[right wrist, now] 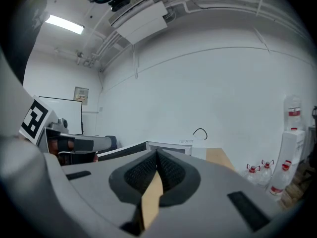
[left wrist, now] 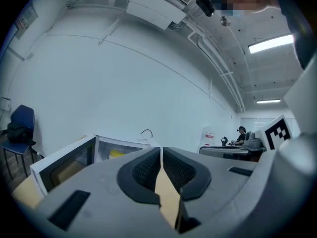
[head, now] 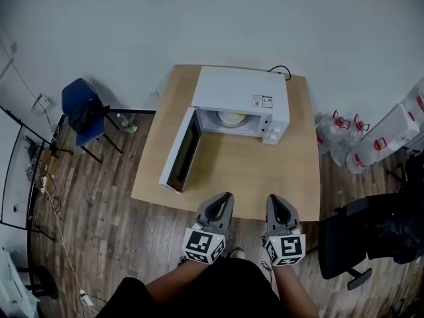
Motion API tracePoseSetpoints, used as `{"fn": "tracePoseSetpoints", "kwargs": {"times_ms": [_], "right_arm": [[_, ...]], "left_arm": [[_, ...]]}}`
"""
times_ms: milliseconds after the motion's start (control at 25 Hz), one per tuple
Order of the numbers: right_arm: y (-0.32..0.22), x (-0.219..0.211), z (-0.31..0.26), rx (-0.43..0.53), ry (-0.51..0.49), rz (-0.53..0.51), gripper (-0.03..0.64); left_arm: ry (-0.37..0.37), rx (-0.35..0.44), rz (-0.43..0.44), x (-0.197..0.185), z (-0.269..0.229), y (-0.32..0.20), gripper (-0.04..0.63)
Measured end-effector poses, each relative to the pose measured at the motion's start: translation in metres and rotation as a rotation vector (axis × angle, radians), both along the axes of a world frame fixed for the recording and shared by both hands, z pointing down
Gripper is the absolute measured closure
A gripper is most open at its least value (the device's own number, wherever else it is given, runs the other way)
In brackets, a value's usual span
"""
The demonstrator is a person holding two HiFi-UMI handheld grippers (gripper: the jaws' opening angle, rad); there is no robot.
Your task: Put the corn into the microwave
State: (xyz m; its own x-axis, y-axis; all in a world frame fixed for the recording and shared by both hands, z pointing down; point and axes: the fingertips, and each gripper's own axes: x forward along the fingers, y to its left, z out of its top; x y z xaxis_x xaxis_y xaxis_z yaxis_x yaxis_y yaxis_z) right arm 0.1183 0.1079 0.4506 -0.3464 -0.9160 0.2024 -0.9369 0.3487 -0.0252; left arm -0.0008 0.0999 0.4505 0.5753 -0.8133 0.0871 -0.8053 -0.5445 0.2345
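1. The wooden table [head: 232,171] stands against a white wall on a plank floor.
2. The white microwave [head: 232,88] sits at the table's far side. Its door [head: 180,152] is swung wide open to the left.
3. A blue chair [head: 81,105] stands left of the table, and a black office chair [head: 344,244] stands to the right, nearer the person.
4. The left gripper [head: 225,197] and the right gripper [head: 273,199] hover side by side over the table's near edge. Both point toward the microwave and are well apart from it. In each gripper view the jaws are pressed together with nothing between them.
5. Clear water bottles [head: 338,128] with red caps stand by the wall on the right.
6. The corn [head: 232,117] shows as a yellow shape inside the microwave's open cavity, touched by neither gripper.
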Motion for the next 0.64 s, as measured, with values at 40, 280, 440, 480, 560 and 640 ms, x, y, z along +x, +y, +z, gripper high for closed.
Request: {"fn": "tracePoseSetpoints", "kwargs": {"times_ms": [40,280,440,480,560,640], "right_arm": [[0.005,0.002,-0.002,0.008,0.001,-0.006,0.557],[0.043,0.014,0.004,0.025,0.025,-0.044,0.557],[0.064,0.013,0.01,0.016,0.027,-0.045,0.557],[0.067,0.012,0.008,0.022,0.03,-0.047,0.557],[0.069,0.01,0.004,0.032,0.033,-0.049,0.557],[0.07,0.009,0.0,0.04,0.034,-0.05,0.557]], "left_arm": [[-0.01,0.011,-0.01,0.003,-0.002,0.006,0.572],[0.038,-0.023,-0.075,0.01,0.002,0.043,0.572],[0.005,-0.01,-0.083,0.009,0.004,0.066,0.572],[0.006,-0.011,-0.082,0.01,0.005,0.07,0.572],[0.01,-0.013,-0.078,0.013,0.005,0.073,0.572],[0.015,-0.015,-0.071,0.015,0.005,0.075,0.572]]}}
